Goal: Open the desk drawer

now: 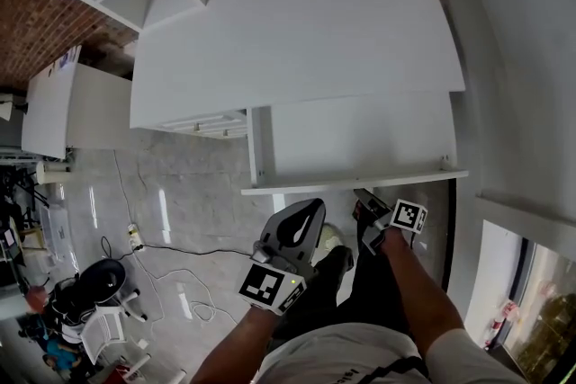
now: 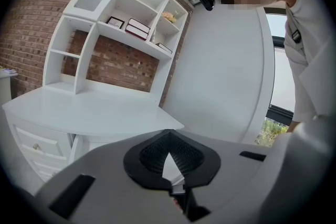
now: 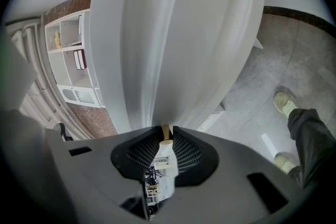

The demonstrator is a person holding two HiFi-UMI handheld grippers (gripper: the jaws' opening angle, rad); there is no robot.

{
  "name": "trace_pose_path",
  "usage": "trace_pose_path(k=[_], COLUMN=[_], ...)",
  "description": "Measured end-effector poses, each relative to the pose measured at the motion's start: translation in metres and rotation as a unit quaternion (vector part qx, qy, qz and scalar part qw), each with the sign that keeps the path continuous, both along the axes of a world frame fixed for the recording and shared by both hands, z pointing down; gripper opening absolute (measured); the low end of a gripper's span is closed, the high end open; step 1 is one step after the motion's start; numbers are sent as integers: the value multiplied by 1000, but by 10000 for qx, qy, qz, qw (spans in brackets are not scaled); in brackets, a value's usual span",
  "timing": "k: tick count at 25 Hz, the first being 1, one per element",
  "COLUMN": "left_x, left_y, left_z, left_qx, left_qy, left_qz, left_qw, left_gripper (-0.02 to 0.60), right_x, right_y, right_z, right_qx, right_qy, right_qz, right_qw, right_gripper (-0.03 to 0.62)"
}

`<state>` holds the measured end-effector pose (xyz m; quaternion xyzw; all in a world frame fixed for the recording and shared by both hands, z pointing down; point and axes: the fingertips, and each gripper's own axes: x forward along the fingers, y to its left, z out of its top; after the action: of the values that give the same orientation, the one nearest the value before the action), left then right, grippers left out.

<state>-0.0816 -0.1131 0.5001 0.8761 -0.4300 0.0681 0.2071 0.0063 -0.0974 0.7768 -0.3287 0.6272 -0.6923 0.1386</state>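
Note:
The white desk (image 1: 297, 22) has its wide middle drawer (image 1: 360, 135) pulled out, bare inside, with its front panel (image 1: 351, 180) toward me. My right gripper (image 1: 364, 204) sits just under that front panel. In the right gripper view the panel (image 3: 178, 34) fills the picture, and a small beige knob (image 3: 166, 134) is pinched between the black ribbed pads of the right gripper (image 3: 166, 140). My left gripper (image 1: 314, 206) hangs below the drawer front, left of the right one. Its tips touch with nothing between them, and in its own view the left gripper (image 2: 167, 135) points over the desk top.
A white shelf hutch (image 2: 131, 18) with books stands on the desk against a brick wall. Small side drawers (image 1: 207, 123) sit left of the open one. A low white cabinet (image 1: 63, 103), floor cables (image 1: 180, 252) and a chair base (image 1: 99, 283) lie at left. My shoes (image 3: 286, 105) are below.

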Motion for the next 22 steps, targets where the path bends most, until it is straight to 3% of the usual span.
trace_pose_path(k=[12, 15, 22], left_x=[-5, -6, -7], left_y=[37, 47, 58], left_z=[-11, -13, -18], left_qx=[125, 129, 130], left_qy=[-26, -32, 41], left_qz=[60, 56, 51], left_qw=[9999, 9999, 9999], left_gripper=[11, 12, 11], right_x=[7, 4, 6], right_y=[35, 37, 53], right_z=[6, 3, -3], right_qx=[2, -97, -249], right_qy=[290, 59, 170], right_qz=[30, 141, 50], right_qw=[9996, 9998, 9995], right_gripper=[80, 80, 80])
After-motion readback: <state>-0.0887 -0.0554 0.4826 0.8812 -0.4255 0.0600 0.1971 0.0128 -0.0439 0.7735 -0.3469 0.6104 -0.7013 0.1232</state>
